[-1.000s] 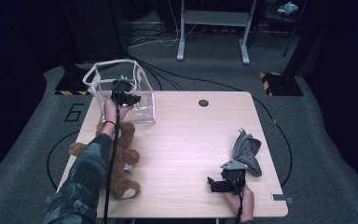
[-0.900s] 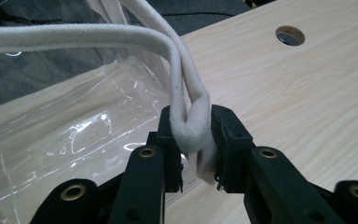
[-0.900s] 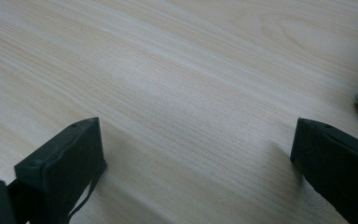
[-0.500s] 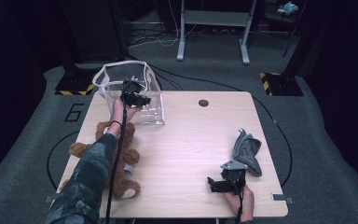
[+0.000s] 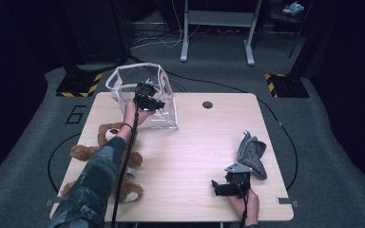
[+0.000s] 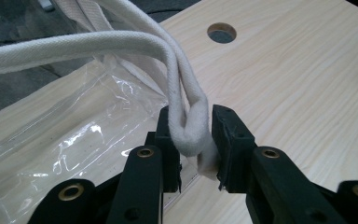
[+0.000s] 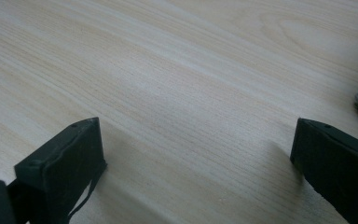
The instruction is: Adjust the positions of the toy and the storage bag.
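Since the earlier frames, the left gripper (image 5: 158, 103) has carried the clear plastic tote bag (image 5: 167, 114) sideways across the far end of the light wooden table (image 5: 195, 156), toward the round cable hole (image 5: 207, 104), and the bag now stands further in from the table's left edge. Its jaws are clamped on the bag's doubled white woven strap (image 6: 192, 126), which is pinched between the two black pads in the left gripper view. Near the person's left forearm lies a brown teddy bear (image 5: 88, 153) on the table's left side. Over at the near right corner, the right gripper (image 5: 215, 186) rests on the wood with its jaws spread wide and nothing between them, just beside a crumpled grey cloth (image 5: 251, 153)
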Motion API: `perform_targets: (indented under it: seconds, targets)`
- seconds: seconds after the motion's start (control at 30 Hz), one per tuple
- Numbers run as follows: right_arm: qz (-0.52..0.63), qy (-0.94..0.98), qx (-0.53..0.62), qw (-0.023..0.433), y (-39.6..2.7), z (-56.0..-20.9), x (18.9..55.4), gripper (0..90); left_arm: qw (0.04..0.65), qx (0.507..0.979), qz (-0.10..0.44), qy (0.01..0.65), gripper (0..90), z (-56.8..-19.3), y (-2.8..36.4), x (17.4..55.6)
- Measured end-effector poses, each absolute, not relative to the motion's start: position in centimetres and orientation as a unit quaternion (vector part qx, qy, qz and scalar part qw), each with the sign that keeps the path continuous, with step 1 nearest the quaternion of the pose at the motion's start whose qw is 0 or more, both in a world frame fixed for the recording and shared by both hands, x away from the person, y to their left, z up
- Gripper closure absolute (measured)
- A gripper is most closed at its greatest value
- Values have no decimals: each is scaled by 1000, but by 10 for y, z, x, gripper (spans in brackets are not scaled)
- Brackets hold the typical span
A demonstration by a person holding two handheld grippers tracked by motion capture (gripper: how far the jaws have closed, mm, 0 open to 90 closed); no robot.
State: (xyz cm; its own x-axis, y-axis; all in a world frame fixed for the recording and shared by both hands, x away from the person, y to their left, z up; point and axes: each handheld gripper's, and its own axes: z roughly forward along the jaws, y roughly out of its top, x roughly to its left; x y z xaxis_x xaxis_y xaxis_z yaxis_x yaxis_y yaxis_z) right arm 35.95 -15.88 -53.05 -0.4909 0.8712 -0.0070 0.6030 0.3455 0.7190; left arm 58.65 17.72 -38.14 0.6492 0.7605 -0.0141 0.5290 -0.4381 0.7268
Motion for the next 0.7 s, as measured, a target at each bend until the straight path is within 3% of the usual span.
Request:
perform_targets:
  seconds: [0.7]
  targets:
    - [335,795,464,199,-159,-530,359,18,374,845,138,357,709,-382,123,570]
